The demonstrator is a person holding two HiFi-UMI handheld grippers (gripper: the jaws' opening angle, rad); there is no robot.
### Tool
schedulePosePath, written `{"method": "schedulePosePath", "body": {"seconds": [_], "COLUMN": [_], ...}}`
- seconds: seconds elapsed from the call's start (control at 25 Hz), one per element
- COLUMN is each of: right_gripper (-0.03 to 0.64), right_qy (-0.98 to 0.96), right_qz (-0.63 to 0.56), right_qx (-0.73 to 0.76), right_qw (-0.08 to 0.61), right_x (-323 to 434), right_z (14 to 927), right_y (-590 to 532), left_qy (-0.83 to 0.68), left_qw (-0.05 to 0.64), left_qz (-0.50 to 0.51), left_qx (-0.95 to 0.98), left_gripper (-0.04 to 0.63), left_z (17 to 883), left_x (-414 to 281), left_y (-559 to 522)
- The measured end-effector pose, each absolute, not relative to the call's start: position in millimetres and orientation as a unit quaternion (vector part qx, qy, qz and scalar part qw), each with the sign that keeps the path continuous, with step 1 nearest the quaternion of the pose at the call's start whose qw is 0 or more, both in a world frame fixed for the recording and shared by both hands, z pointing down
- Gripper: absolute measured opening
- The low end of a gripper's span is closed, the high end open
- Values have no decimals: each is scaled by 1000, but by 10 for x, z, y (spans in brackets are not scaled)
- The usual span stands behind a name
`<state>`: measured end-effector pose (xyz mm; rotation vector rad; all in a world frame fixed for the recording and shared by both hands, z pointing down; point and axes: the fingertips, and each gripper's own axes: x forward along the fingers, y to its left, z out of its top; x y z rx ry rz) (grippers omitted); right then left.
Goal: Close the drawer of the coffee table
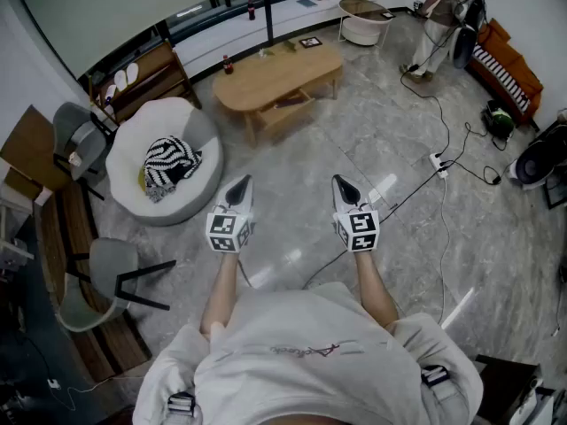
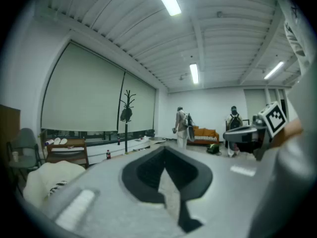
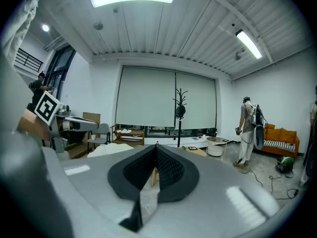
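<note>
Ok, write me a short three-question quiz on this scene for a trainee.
1. Pick one: what do the left gripper and right gripper hold? A) nothing, jaws shut B) a bottle each C) a cable
2. True or false: the drawer of the table stands open.
3. Fill in: the striped cushion lies on the white ___.
Key: 1 A; 2 true; 3 chair.
</note>
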<state>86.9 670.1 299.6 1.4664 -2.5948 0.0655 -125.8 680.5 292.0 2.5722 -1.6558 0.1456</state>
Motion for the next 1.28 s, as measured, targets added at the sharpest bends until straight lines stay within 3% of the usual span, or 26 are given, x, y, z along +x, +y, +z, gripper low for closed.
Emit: {"method": "schedulePosePath", "body": {"seconds": [0.68, 1.28], "right_gripper": [5, 5], "right_qy": [-881, -894], "right_qz": [31, 43], "right_qx": [466, 443], "right_qw": [76, 61], "right_x": [1123, 1651], "right_z": [3097, 3178], "right_y": [6615, 6542], "left_qy": [-542, -542], "left_qw": [40, 38], "left_qz": [59, 66], "left_qx": [837, 837], "left_gripper": [-2, -2], "left_z": [2998, 3000], "left_x": [-876, -42], "left_y": [6729, 6652]}}
